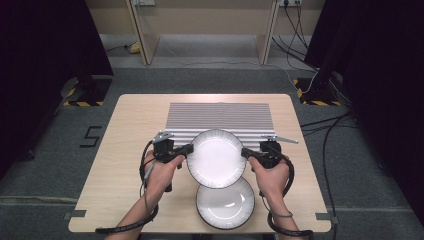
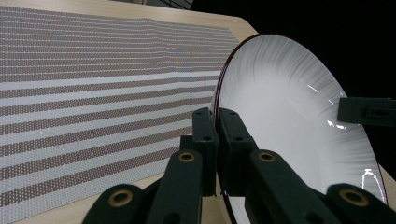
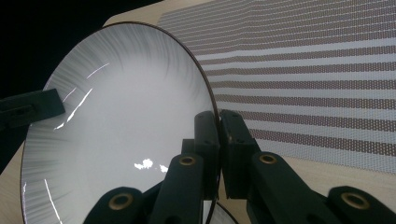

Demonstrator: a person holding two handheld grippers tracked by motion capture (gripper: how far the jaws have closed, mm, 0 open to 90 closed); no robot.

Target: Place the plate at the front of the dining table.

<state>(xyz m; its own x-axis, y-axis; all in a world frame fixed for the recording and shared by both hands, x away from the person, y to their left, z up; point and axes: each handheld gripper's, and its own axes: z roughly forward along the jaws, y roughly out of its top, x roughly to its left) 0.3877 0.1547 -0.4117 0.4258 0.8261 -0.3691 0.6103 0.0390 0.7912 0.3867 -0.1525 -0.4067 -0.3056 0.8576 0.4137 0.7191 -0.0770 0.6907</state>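
While the left gripper (image 1: pixel 189 148) pinches one edge of the white plate (image 1: pixel 216 158) tight, the right gripper (image 1: pixel 245 152) pinches the other edge. Both hold the plate up, tilted, above the table (image 1: pixel 125 130), in front of the striped mat (image 1: pixel 220 117). Another plate (image 1: pixel 225 206) lies flat just below it.

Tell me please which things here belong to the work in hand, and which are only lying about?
In the work:
- upper plate, pinched by the rim on both sides
- left gripper, shut on its rim
- right gripper, shut on the opposite rim
- striped mat, just beyond the held plate

Lying about:
- second plate, flat on the table, untouched
- cables on the floor
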